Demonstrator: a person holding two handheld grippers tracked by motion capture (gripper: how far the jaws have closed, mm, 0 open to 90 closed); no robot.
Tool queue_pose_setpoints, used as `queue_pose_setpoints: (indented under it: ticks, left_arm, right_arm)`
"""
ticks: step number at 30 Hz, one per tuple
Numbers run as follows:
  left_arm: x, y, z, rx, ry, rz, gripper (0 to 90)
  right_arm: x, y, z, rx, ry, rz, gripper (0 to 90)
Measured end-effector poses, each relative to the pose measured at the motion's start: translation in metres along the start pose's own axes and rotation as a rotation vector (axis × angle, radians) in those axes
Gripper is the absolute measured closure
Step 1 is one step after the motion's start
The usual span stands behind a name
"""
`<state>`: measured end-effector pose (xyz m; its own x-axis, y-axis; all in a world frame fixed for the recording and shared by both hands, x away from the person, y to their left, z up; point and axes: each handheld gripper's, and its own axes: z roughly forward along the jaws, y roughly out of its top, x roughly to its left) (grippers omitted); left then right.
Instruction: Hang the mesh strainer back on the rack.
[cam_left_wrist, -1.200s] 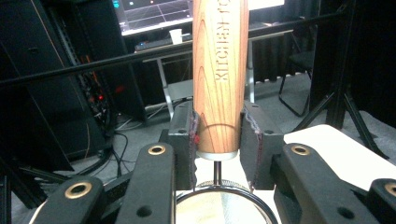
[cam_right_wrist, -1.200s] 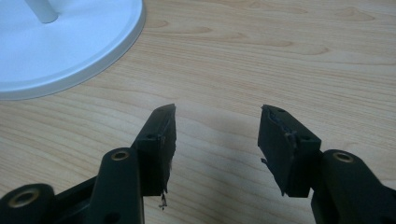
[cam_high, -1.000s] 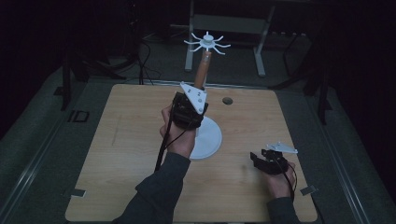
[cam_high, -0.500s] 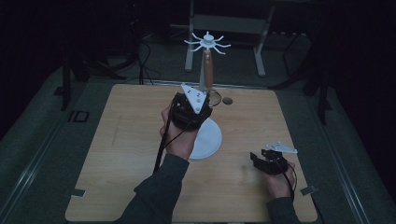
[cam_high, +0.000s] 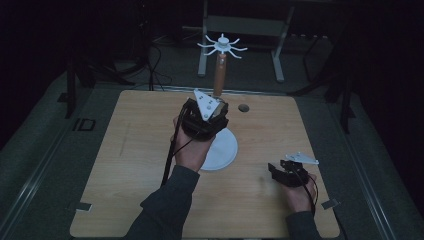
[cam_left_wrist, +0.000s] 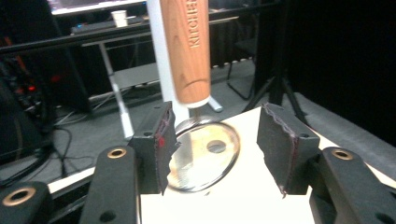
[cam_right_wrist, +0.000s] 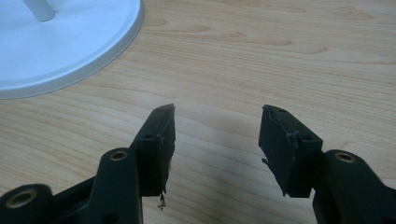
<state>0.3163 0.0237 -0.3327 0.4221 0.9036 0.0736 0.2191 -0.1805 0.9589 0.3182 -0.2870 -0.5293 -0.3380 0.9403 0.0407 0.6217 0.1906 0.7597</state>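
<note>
- White stand (cam_high: 220, 150): round, flat base resting on the light wood worktop (cam_high: 130, 165), near its centre. A thin white post (cam_left_wrist: 161, 51) rises upright from the base. The top carries a crown of curved white hooks (cam_high: 223, 45) radiating outward.
- Wooden-handled utensil (cam_high: 219, 75): hangs vertically from the hook crown, just beside the post. The handle (cam_left_wrist: 186, 46) is cylindrical, reddish-brown wood with printed lettering, rounded at its lower end. A thin metal shank leaves the handle downward.
- Metal disc (cam_left_wrist: 205, 156): round, shiny, rimmed, with a small dark hole; sits below the handle end, at the shank.
</note>
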Motion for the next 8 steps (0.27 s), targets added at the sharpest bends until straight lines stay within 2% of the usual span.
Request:
queue_pose_setpoints:
  ticks: [8]
  left_arm:
    - [0.0079, -0.0088, -0.0060, -0.002, -0.073, 0.000, 44.0]
  right_arm:
    - [-0.0058, -0.0036, 0.0033, 0.015, -0.024, 0.007, 44.6]
